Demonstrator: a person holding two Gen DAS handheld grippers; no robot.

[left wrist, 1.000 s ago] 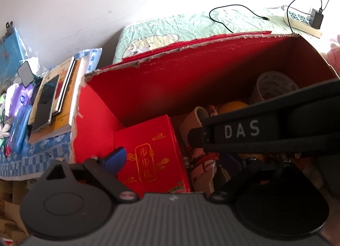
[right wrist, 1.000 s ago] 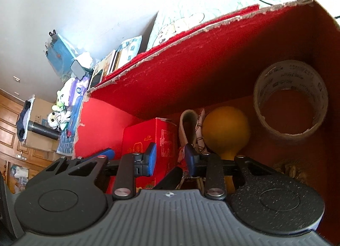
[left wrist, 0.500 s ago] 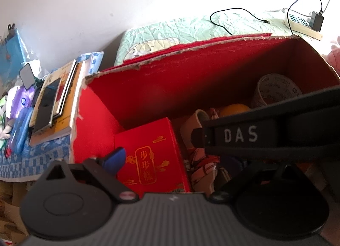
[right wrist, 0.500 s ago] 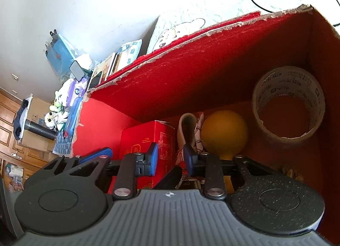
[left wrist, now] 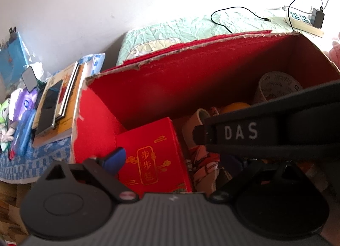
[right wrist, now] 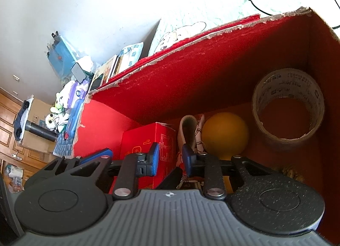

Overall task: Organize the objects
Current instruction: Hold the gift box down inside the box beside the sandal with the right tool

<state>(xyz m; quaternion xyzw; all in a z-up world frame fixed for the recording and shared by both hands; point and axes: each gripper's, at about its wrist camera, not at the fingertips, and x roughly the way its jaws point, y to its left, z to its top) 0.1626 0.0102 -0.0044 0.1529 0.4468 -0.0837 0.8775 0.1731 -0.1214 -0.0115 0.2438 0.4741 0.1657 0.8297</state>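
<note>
We look down into a red cardboard box (right wrist: 212, 80) with a torn rim, set on a pale green quilt (left wrist: 191, 26). Beside it a stack of books (left wrist: 63, 105) with a phone (left wrist: 48, 109) on top lies on a blue checked cloth (left wrist: 25, 160), and a black cable (left wrist: 238, 16) trails toward a power strip (left wrist: 301, 20).

Across our left view the dark body of the right gripper, lettered DAS, blocks much of the box floor and the left gripper's (left wrist: 176, 160) far finger — so we cannot tell how its jaws stand.

The right gripper (right wrist: 170, 158) has its blue pads a narrow gap apart, having just been closing; nothing we can see is pinched between them.

Inside the box a red carton (left wrist: 153, 156) with gold characters stands at the left, next to it a patterned cloth roll (right wrist: 189, 133), then an orange ball (right wrist: 225, 133) — and a tape roll (right wrist: 289, 103) leans in the right corner.
</note>
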